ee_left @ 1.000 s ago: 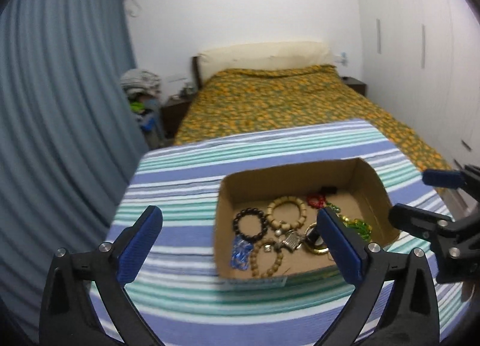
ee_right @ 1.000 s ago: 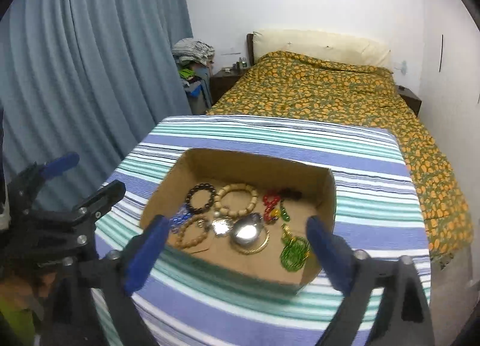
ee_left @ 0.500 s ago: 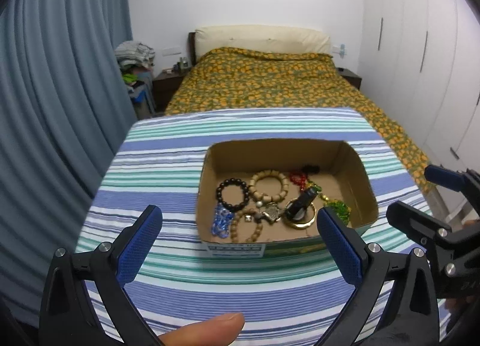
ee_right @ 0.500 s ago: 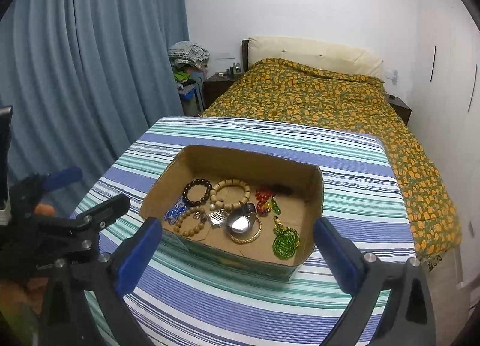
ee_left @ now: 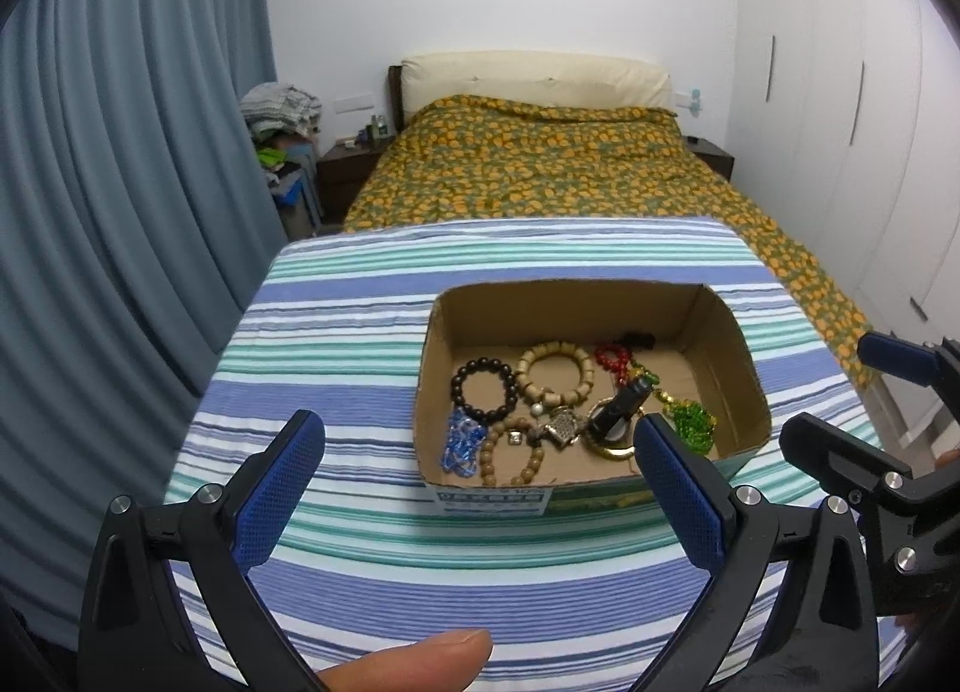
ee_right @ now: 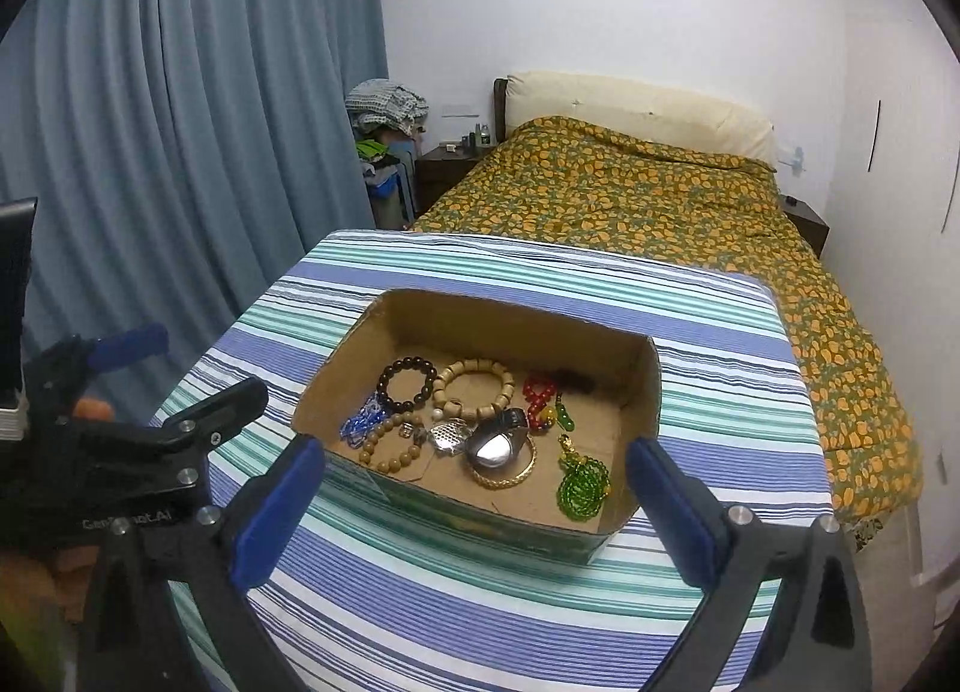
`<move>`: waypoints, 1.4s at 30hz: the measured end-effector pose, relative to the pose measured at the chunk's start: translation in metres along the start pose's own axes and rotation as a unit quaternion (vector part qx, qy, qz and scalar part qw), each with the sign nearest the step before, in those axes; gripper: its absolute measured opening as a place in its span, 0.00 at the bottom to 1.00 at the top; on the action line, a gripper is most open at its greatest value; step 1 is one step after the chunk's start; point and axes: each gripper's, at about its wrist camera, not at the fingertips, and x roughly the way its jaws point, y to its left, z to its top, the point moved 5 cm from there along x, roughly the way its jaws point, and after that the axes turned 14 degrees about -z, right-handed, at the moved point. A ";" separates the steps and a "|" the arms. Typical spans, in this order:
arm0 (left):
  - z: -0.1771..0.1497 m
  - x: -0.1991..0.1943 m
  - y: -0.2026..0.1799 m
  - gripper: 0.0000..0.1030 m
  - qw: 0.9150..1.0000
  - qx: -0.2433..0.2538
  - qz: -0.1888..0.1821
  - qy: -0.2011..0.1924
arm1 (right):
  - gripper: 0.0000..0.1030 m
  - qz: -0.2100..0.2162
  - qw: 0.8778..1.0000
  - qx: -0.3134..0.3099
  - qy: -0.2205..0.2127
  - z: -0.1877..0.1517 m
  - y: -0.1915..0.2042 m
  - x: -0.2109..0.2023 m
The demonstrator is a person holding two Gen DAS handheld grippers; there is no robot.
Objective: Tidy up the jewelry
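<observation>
An open cardboard box (ee_left: pixel 735 359) (ee_right: pixel 651 392) sits on the striped table and holds a pile of jewelry. Inside lie a dark bead bracelet (ee_left: pixel 485 389) (ee_right: pixel 409 383), a tan wooden bead bracelet (ee_left: pixel 558 371) (ee_right: pixel 475 388), a blue bead piece (ee_left: pixel 461 441) (ee_right: pixel 360 422), red beads (ee_left: pixel 612 357) (ee_right: pixel 538 389), green beads (ee_left: pixel 693 422) (ee_right: pixel 581 489) and a gold bangle (ee_right: pixel 503 470) under a watch (ee_right: pixel 497 439). My left gripper (ee_left: pixel 477 479) stands open in front of the box, empty. My right gripper (ee_right: pixel 474 503) is open too, held back from the box's near wall.
The table wears a blue, green and white striped cloth (ee_left: pixel 336 344). A bed with an orange-patterned cover (ee_left: pixel 540 170) lies beyond it. Blue curtains (ee_left: pixel 120 182) hang at left, white wardrobes (ee_left: pixel 840 92) at right. A fingertip (ee_left: pixel 414 662) shows at the bottom.
Both grippers have pulled back and up from the box, so it looks smaller and farther. A fingertip came into the left wrist view. Both stay open and empty.
</observation>
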 end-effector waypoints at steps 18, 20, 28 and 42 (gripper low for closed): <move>0.001 0.001 0.003 1.00 1.000 -0.002 0.007 -0.002 | 0.99 -0.003 1.000 -0.006 0.000 0.001 0.003 -0.002; 0.001 0.001 0.003 1.00 1.000 -0.002 0.007 -0.002 | 0.99 -0.003 1.000 -0.006 -0.001 0.001 0.003 -0.002; 0.001 0.001 0.004 1.00 1.000 -0.003 0.006 -0.001 | 0.99 -0.004 1.000 -0.009 -0.002 0.002 0.005 -0.003; 0.001 0.000 0.005 1.00 1.000 -0.003 0.002 0.000 | 0.99 -0.005 1.000 -0.011 -0.003 0.003 0.004 -0.005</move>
